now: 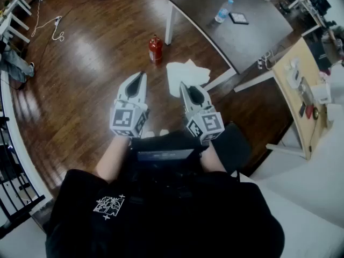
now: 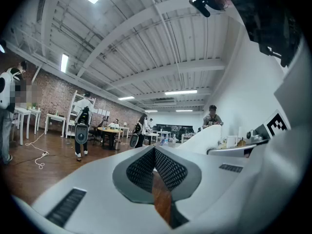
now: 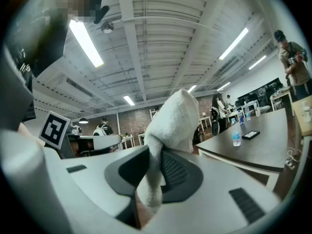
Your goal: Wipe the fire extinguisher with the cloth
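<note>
We see a wide dark wooden floor [image 1: 80,90] with a glossy plank finish filling most of the head view. On its far right side stands a large grey rectangular table [image 1: 252,36] on white legs. Closer in, at the bottom of the head view, a person in a black top holds both tools out in front of the body.

The left gripper [image 1: 141,77], white with a marker cube at its base, points forward over the floor. In the left gripper view [image 2: 154,152] its dark ribbed pads meet at the tips, and we find nothing between them. The right gripper [image 1: 185,86] sits just beside it. In the right gripper view [image 3: 153,165] its jaws are clamped on a white terry cloth [image 3: 173,121]. The fabric bulges up above the pads, and a narrow fold of it hangs down between them. From the head view the cloth [image 1: 183,73] spreads out crumpled beyond the right gripper's tip.

The small red fire extinguisher [image 1: 155,49] stands upright on the floor, just beside the table's near white leg, ahead of both grippers and touched by neither. On the tabletop, a clear plastic water bottle with a blue cap [image 1: 223,11] stands near a flat black device [image 1: 238,18]. A thin white cable [image 1: 54,28] lies looped on the floor at the far left.
</note>
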`<act>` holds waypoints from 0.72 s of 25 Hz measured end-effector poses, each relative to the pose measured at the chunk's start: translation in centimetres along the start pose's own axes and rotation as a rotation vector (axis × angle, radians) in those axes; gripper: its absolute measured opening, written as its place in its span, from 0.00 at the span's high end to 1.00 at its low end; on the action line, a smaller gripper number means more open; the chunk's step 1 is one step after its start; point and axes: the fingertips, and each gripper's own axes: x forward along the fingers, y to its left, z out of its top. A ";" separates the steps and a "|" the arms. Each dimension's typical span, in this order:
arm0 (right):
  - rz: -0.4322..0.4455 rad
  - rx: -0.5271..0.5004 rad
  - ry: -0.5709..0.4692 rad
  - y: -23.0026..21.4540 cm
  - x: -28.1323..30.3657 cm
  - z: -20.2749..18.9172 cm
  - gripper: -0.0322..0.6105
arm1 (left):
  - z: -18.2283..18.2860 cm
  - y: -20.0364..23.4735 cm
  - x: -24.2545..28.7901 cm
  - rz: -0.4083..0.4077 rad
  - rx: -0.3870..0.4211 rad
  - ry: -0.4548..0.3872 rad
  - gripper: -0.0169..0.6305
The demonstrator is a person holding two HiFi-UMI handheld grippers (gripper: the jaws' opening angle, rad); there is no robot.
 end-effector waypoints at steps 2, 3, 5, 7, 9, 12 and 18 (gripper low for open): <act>0.012 0.009 -0.004 -0.2 0.0 -0.3 0.82 | -0.2 0.0 0.1 0.006 0.006 -0.005 0.97; 0.016 0.010 -0.005 -0.3 0.1 -0.5 0.82 | -0.2 0.0 0.2 0.009 0.009 -0.008 0.97; 0.022 0.003 -0.002 -1.0 0.3 -0.6 0.82 | -0.5 -0.1 0.7 0.016 0.010 -0.009 0.97; 0.029 -0.002 0.002 -2.0 0.7 -0.8 0.82 | -0.8 -0.2 1.6 0.024 0.004 -0.004 0.97; 0.038 0.000 0.009 -2.8 1.2 -1.0 0.82 | -0.8 -0.3 2.3 0.031 -0.001 -0.002 0.97; 0.049 0.004 0.020 -3.8 2.1 -1.1 0.82 | -0.9 0.1 3.4 0.043 0.001 0.004 0.97; 0.054 0.003 0.035 -6.0 5.1 -1.5 0.82 | -1.8 1.7 6.8 0.048 -0.009 0.015 0.97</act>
